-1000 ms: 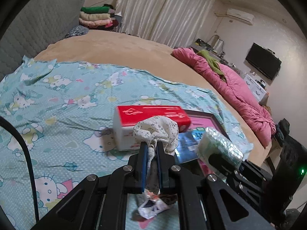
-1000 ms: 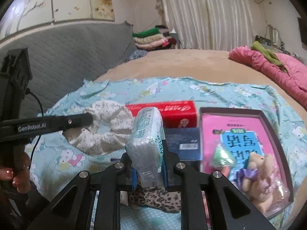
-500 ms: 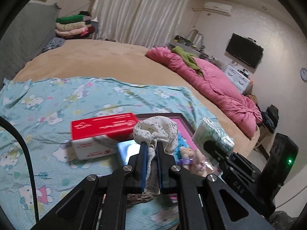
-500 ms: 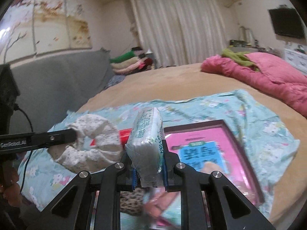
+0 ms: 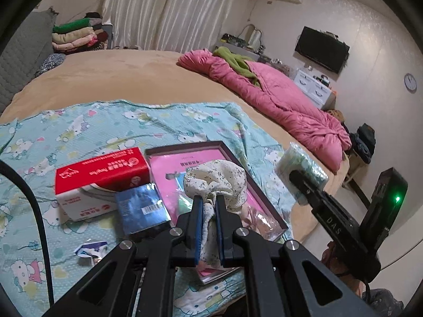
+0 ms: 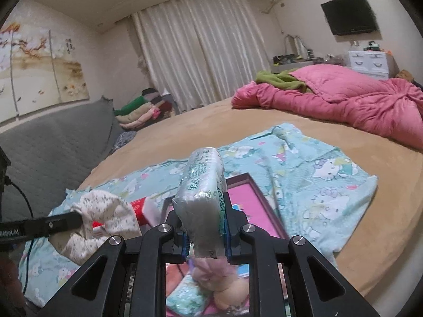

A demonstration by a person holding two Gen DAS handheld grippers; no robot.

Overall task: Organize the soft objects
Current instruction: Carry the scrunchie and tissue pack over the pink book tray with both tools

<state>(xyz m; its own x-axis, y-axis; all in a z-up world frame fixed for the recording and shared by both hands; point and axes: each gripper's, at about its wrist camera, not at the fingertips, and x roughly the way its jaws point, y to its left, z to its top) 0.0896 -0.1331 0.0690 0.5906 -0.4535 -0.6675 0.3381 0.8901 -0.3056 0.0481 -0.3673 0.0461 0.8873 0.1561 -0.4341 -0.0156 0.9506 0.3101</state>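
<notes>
My left gripper (image 5: pixel 208 203) is shut on a cream speckled fabric scrunchie (image 5: pixel 215 178), held above the pink-lined tray (image 5: pixel 264 198). In the right wrist view the same scrunchie (image 6: pixel 105 211) hangs from the left gripper at the left. My right gripper (image 6: pixel 206 216) is shut on a clear-wrapped tissue pack (image 6: pixel 203 185), lifted above the tray (image 6: pixel 253 200). From the left wrist view that tissue pack (image 5: pixel 301 169) shows at the right, past the tray's edge. A small plush bear (image 6: pixel 224 290) lies in the tray below my right gripper.
A red and white tissue box (image 5: pixel 100 179) and a blue packet (image 5: pixel 141 208) lie on the turquoise cartoon-cat sheet (image 5: pixel 79 126). A pink quilt (image 5: pixel 277 100) lies along the far side of the tan bed. Folded clothes (image 5: pixel 74 34) are stacked at the back. The bed edge drops off to the right.
Both grippers have swung to the right and risen a little with their loads; the red box now sits left of the scrunchie, and the tissue pack hangs over the tray's right part.
</notes>
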